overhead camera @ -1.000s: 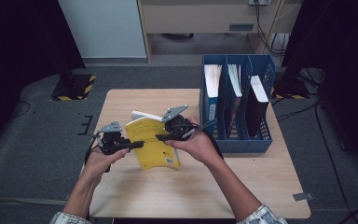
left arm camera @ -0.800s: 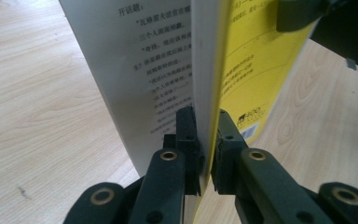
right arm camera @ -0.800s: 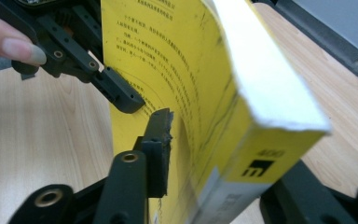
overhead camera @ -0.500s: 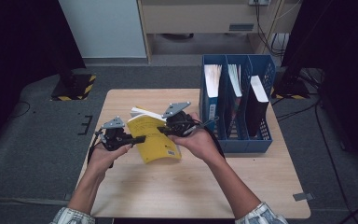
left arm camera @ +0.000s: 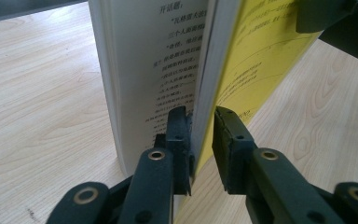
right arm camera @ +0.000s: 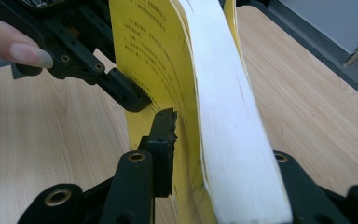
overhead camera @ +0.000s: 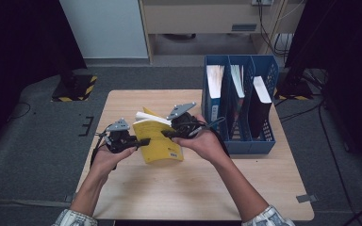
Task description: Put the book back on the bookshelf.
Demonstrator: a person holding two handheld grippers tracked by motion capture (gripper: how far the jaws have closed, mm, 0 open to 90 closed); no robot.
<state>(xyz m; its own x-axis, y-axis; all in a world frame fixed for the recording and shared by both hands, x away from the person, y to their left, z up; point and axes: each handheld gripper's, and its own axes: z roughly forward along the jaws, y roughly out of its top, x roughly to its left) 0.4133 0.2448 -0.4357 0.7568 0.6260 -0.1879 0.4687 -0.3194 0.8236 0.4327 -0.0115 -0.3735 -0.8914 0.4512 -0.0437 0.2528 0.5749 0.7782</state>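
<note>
A yellow-covered book (overhead camera: 159,141) stands tilted over the wooden table (overhead camera: 193,188), partly fanned open between both grippers. My left gripper (overhead camera: 139,140) straddles the yellow cover (left arm camera: 261,60) with a printed page on its other side. Its jaws have just been opening, and a slim gap shows between the left gripper (left arm camera: 200,135) and the cover. My right gripper (overhead camera: 167,135) takes the thick page block (right arm camera: 233,116) from the other side. Its jaws have also just been opening, though the right gripper (right arm camera: 223,144) has one pad against the cover. Its far jaw is hidden behind the pages.
A blue three-slot file rack (overhead camera: 264,136) stands at the table's right, holding papers and a black binder, close to my right hand. The left gripper (right arm camera: 121,88) shows beyond the book in the right gripper view. Dark floor surrounds the table.
Both hands stay almost in place. The book has shifted slightly up and to the right, and its white pages show a little more at the top.
</note>
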